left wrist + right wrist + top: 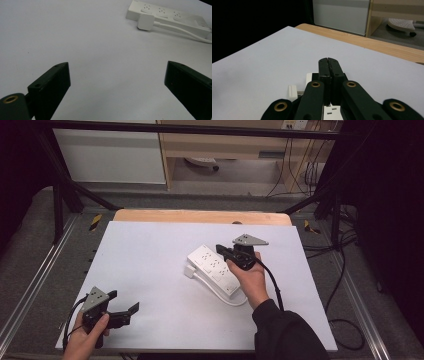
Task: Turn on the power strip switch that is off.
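White power strip (pixel 216 269) lies flat on the white sheet (pixel 150 270) covering the table, right of the middle, set at a slant. Its cord (pixel 220 295) loops round the near side, and the white plug (pixel 189 271) rests on the sheet just beside the strip's left end. In the left gripper view the plug (pixel 146 22) sits against the strip (pixel 170 18), with the cord (pixel 185 31) running off to the right.

The right gripper (pixel 223 251) is held in the person's right hand (pixel 250 277) over the far end of the strip. In the right gripper view its two black jaws (pixel 328 72) are pressed together with nothing between them, and the strip (pixel 329 112) shows just beneath them. Whether the jaw tips touch the strip cannot be told.

The left gripper (pixel 125 304) is held in the left hand (pixel 87 335) at the near left corner of the sheet, well apart from the strip. Its jaws stand wide apart in the left gripper view (pixel 117 85), with bare sheet between them, gripping nothing.

A strip of wooden tabletop (pixel 200 216) shows beyond the sheet's far edge.
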The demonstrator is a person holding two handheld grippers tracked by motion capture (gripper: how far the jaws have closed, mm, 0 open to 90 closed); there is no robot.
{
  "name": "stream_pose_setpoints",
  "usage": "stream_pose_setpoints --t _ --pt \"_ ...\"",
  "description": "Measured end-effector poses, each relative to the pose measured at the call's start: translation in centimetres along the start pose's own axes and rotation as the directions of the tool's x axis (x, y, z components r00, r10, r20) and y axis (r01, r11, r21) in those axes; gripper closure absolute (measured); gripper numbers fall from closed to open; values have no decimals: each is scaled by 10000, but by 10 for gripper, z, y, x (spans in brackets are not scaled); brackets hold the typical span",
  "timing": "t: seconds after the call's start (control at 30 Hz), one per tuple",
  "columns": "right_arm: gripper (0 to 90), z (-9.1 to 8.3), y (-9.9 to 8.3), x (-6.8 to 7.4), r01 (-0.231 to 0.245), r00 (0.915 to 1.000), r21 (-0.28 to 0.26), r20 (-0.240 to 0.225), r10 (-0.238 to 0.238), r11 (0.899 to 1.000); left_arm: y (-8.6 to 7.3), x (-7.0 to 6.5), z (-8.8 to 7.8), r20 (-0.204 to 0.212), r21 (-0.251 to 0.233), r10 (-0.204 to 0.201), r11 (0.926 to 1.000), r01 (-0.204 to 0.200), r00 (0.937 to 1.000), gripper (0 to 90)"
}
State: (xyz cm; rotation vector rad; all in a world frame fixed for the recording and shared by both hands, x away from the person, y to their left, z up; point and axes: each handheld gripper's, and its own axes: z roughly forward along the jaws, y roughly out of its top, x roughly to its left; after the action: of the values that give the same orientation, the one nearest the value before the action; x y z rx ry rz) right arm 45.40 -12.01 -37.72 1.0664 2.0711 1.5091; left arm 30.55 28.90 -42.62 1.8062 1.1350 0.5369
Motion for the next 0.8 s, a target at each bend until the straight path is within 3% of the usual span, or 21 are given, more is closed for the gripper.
stream_pose_setpoints --t 0.8 --pt "900 20 -13 2 -144 9998 497 -139 151 9987 -1 1 0 12 67 14 10000 -14 10000 64"
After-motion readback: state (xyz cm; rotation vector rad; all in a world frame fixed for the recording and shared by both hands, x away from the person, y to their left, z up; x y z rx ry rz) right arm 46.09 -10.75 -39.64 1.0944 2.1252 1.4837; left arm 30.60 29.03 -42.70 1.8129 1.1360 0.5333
